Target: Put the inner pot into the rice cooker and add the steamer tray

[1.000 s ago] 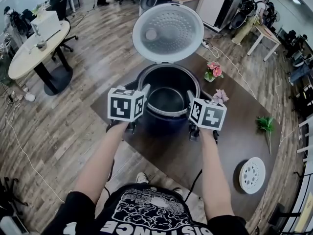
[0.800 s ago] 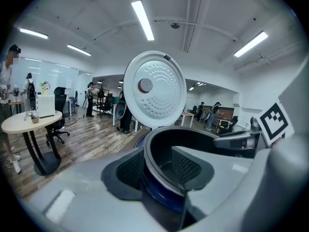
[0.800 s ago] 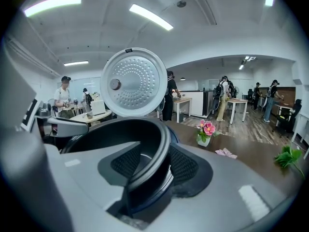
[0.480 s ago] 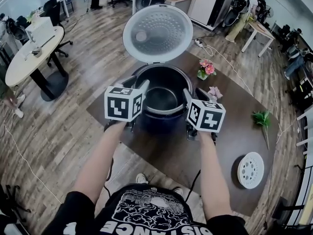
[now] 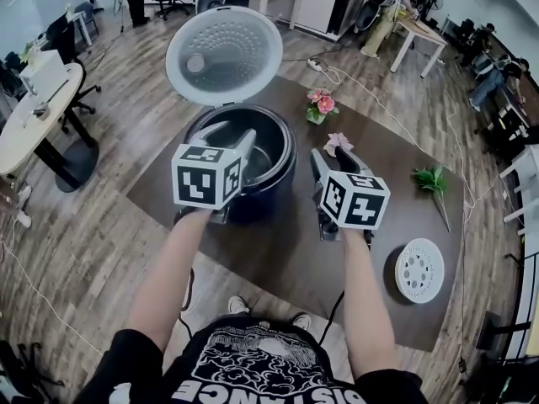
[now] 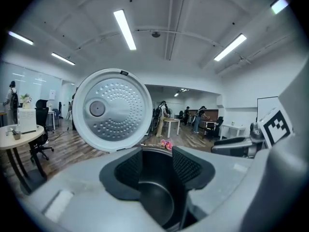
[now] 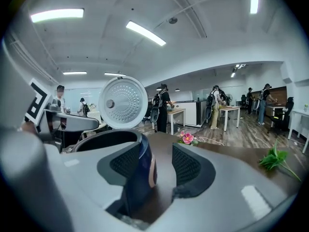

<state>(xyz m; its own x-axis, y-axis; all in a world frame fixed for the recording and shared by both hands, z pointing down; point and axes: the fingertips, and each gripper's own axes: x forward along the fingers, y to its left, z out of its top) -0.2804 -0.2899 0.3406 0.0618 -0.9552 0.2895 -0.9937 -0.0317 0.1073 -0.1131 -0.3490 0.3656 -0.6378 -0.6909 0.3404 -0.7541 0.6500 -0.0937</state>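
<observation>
The dark blue rice cooker [image 5: 268,194] stands on the brown table [image 5: 295,259] with its round lid [image 5: 223,53] swung up. The inner pot [image 5: 263,154] sits inside it. My left gripper [image 5: 232,138] hovers over the pot's near left rim; its jaws are opening, with only the pot's hollow [image 6: 154,202] showing beyond them. My right gripper [image 5: 330,165] is just right of the cooker and apart from it. Its jaws are opening too, with nothing pinched and the cooker's side [image 7: 140,168] seen past them. The white perforated steamer tray [image 5: 419,269] lies flat at the table's near right.
Pink flowers [image 5: 320,103] and a pale flower [image 5: 339,143] lie behind my right gripper, and a green sprig [image 5: 431,179] lies farther right. A round white table [image 5: 25,120] stands on the wooden floor at left. People and desks fill the room's far end.
Both grippers have come off the pot's rim and risen. The right one has moved out to the cooker's right. The pot stays seated in the cooker.
</observation>
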